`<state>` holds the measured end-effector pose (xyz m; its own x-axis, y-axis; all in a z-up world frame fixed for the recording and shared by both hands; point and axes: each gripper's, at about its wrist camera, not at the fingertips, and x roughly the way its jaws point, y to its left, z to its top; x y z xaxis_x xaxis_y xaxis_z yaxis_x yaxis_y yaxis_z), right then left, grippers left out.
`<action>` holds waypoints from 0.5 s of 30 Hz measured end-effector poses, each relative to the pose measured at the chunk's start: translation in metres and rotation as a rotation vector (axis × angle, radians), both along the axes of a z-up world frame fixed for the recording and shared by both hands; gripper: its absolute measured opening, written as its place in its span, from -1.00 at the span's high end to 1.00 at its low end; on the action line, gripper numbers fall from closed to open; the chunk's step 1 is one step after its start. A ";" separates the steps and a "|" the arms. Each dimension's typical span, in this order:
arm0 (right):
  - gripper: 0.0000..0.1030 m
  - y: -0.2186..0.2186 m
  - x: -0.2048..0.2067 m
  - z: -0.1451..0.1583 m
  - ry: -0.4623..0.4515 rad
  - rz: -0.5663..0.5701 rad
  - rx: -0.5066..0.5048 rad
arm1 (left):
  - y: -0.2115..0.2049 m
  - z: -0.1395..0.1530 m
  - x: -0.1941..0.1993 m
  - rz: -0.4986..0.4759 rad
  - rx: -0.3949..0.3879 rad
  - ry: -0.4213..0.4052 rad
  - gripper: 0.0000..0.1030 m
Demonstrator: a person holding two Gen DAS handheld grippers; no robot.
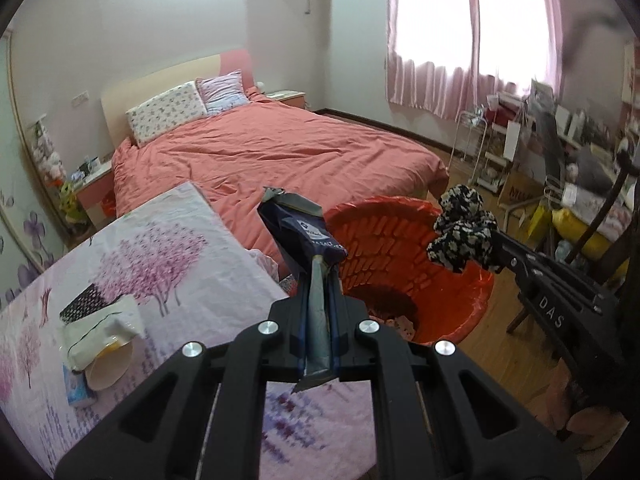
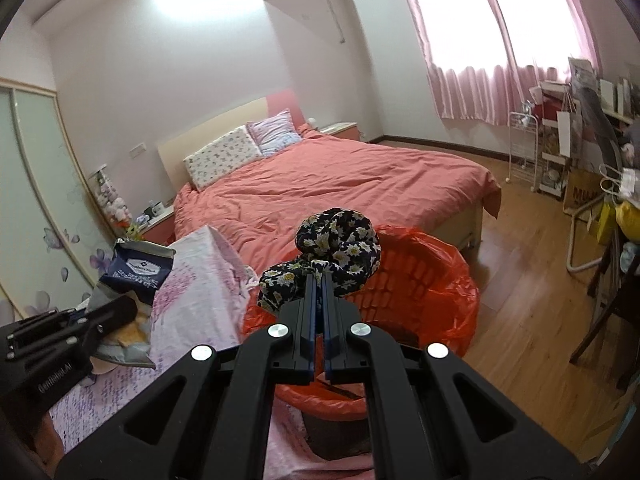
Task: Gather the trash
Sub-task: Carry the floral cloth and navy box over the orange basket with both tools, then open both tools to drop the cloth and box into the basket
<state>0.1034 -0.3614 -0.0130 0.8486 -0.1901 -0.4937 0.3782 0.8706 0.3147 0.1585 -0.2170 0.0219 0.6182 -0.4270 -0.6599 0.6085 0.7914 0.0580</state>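
Observation:
My left gripper point(image 1: 320, 268) is shut on a dark blue foil snack bag point(image 1: 300, 228), holding it over the table's edge beside the bin. The same bag point(image 2: 138, 268) and the left gripper point(image 2: 60, 340) show at the left of the right wrist view. My right gripper point(image 2: 318, 276) is shut on a black floral cloth bundle point(image 2: 340, 244), which hangs above the rim of a bin lined with a red plastic bag point(image 2: 432, 276). In the left wrist view that bundle point(image 1: 460, 232) sits over the red-lined bin point(image 1: 380, 248), with the right gripper point(image 1: 500, 256) reaching in from the right.
A table with a pink tree-print cloth point(image 1: 160, 248) holds a tissue pack point(image 1: 104, 332), a cream bowl point(image 1: 110, 368) and a small blue packet point(image 1: 78, 392). Behind stands a bed with a coral cover point(image 1: 280, 152). Cluttered shelves and chairs point(image 1: 560, 168) fill the right side on the wooden floor.

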 end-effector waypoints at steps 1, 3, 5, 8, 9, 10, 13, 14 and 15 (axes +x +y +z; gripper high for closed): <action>0.95 -0.003 0.001 -0.003 0.002 -0.004 0.009 | -0.007 -0.003 0.002 -0.003 0.009 0.002 0.81; 0.95 -0.010 0.003 -0.007 0.005 -0.011 0.033 | -0.016 -0.007 0.005 -0.010 0.017 0.012 0.81; 0.95 -0.013 0.004 -0.010 0.005 -0.015 0.050 | -0.025 -0.013 0.009 -0.021 0.020 0.022 0.81; 0.95 -0.021 0.006 -0.014 0.008 -0.023 0.065 | -0.036 -0.020 0.014 -0.043 0.016 0.034 0.80; 0.95 -0.022 0.007 -0.015 0.009 -0.025 0.068 | -0.039 -0.022 0.016 -0.049 0.016 0.038 0.80; 0.95 -0.025 0.009 -0.017 0.011 -0.025 0.075 | -0.044 -0.026 0.018 -0.057 0.014 0.044 0.80; 0.95 -0.029 0.014 -0.022 0.015 -0.017 0.099 | -0.054 -0.033 0.021 -0.071 0.008 0.065 0.79; 0.94 -0.031 0.016 -0.024 0.018 -0.013 0.109 | -0.058 -0.036 0.024 -0.080 0.004 0.078 0.77; 0.93 -0.033 0.018 -0.026 0.023 -0.011 0.119 | -0.061 -0.039 0.026 -0.084 0.005 0.088 0.72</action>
<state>0.1219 -0.3946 -0.0387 0.8351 -0.1383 -0.5324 0.3956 0.8235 0.4067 0.1843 -0.2775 -0.0172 0.5197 -0.4715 -0.7124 0.6759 0.7370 0.0052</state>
